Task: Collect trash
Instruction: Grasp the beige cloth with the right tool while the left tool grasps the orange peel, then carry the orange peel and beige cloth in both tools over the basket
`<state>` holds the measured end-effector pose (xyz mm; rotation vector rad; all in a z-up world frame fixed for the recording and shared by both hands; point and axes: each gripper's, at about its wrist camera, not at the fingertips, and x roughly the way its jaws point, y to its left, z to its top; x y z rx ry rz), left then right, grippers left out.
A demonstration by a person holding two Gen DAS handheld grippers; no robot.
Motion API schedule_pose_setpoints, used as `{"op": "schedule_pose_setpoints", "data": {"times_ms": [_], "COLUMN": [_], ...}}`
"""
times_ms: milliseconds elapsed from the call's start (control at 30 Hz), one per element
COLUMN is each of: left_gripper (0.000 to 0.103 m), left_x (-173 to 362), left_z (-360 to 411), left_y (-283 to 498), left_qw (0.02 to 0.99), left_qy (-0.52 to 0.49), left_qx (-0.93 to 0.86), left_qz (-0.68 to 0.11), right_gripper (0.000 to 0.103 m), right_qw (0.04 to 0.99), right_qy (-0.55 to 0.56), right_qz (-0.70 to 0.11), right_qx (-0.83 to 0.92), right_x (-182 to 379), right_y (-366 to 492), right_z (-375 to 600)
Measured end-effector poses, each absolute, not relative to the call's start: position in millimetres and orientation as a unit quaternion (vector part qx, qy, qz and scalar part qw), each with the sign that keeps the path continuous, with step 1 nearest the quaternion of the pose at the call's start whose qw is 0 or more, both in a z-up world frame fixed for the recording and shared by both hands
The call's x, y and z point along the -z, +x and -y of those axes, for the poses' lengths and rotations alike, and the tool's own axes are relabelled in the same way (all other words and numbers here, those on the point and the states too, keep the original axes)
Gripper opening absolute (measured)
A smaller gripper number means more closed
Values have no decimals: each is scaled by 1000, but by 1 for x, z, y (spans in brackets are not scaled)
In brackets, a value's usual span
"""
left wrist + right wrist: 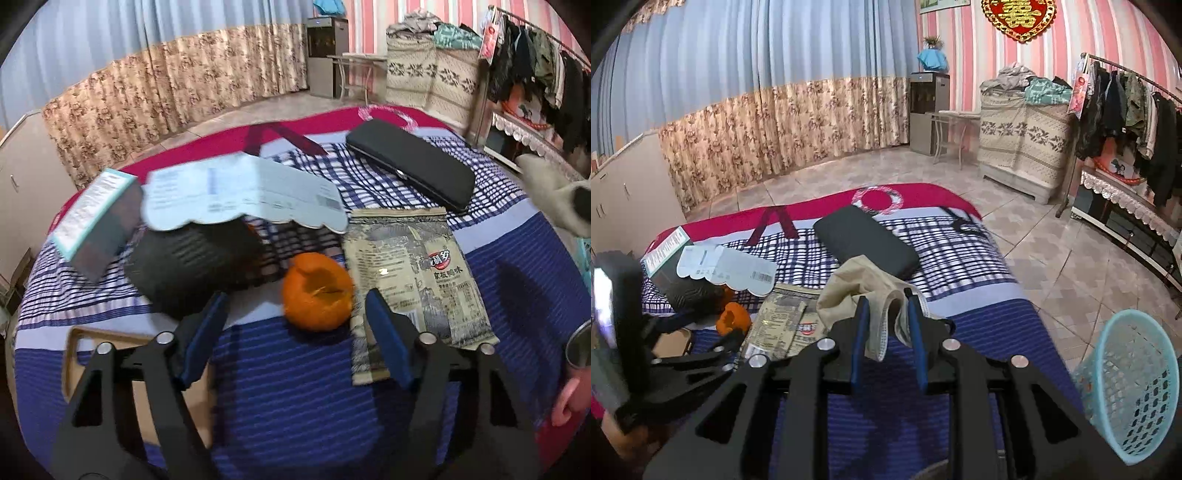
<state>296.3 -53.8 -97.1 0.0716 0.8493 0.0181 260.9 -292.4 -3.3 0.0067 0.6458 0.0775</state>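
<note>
Left wrist view: left gripper point(295, 314) jaws apart, nothing clamped, orange peel point(317, 291) lying just ahead between the fingertips on the striped blanket point(295, 387); snack wrapper point(413, 280) beside it. Right wrist view: right gripper point(886, 321) clamped on a beige crumpled wrapper point(864, 291); blue mesh basket point(1130, 387) at right.

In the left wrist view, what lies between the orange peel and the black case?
The snack wrapper lies flat between the orange peel and the black case, on the striped cloth.
</note>
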Motion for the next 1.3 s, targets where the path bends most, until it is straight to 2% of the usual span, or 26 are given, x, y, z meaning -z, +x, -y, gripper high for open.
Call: {"op": "schedule_pose_setpoints", "data": {"times_ms": [33,100,167,200,267,667,1000,1300], "left_gripper": [66,50,43,33,27,25,25,25], "left_x": [101,106,108,106,100,31,-13,-17], "left_z": [55,53,50,50,49,74,166,286], "left_y": [300,307,308,307,302,272,262,244], "left_qw": [907,902,901,902,904,938,949,940], "left_qy": [32,13,-5,-9,-12,16,43,85], "left_qx": [-11,-2,6,10,6,4,73,161], "left_qz": [-419,-432,-434,-432,-428,-348,-304,-287], "right_gripper": [22,22,22,22,22,22,22,22], "right_qw": [948,948,947,947,948,960,960,950], "right_qy": [3,4,8,11,16,26,20,35], "right_qz": [-317,-318,-319,-319,-316,-279,-256,-259], "right_qx": [-37,-33,-29,-27,-24,8,113,172], "right_x": [3,4,6,6,5,-12,-10,2], "right_y": [259,255,252,250,247,216,191,182], "right_z": [297,303,313,317,325,381,484,573]}}
